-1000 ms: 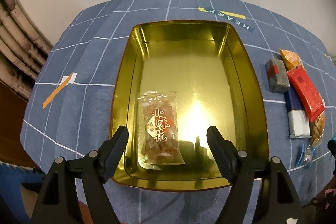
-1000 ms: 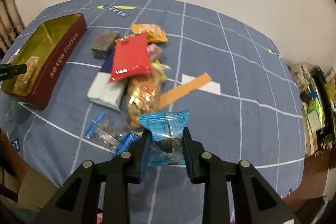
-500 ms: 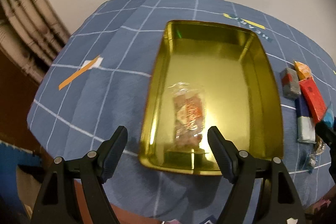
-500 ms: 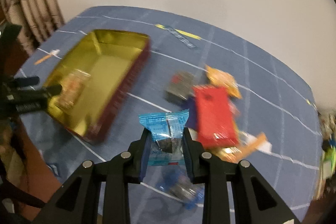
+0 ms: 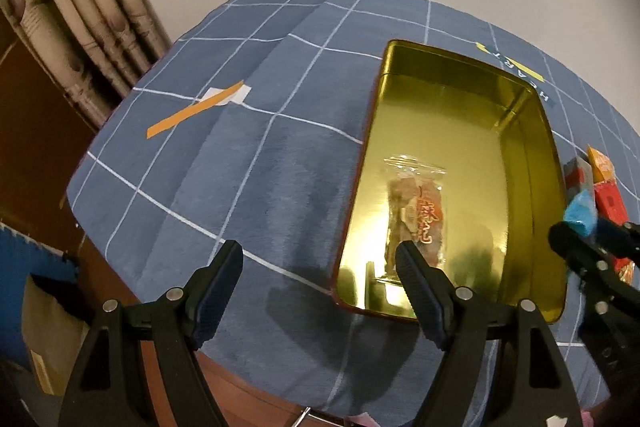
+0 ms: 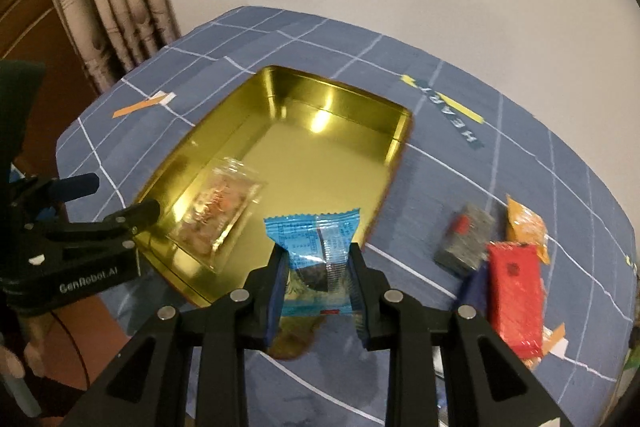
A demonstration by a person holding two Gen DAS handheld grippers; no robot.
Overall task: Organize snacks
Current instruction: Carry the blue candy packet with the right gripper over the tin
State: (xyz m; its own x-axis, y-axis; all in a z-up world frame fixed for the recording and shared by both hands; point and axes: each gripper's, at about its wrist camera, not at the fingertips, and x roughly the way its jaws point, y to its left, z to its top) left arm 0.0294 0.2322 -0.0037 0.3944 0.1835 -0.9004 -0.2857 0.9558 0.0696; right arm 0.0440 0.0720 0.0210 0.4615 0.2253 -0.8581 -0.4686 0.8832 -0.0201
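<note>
A gold tin point(image 5: 532, 155) point(image 6: 296, 95) with a dark red outside sits on the blue checked tablecloth. One clear packet of brown snacks point(image 5: 416, 207) point(image 6: 216, 211) lies on its floor near the front. My right gripper point(image 6: 318, 263) is shut on a blue snack packet point(image 6: 316, 243) point(image 5: 582, 209) and hovers at the tin's near right edge. My left gripper point(image 5: 320, 267) point(image 6: 120, 199) stands open and empty at the tin's front left corner, mostly over the cloth.
Loose snacks lie right of the tin: a red packet point(image 6: 516, 287), a grey one point(image 6: 464, 243), an orange one point(image 6: 524, 227) and a dark blue one point(image 6: 474, 287). A curtain point(image 5: 80, 11) hangs at the back left. The table edge runs along the front.
My right gripper carried the blue packet leftward from the snack pile to the tin's edge. My left gripper slid left, so the tin now sits to its right.
</note>
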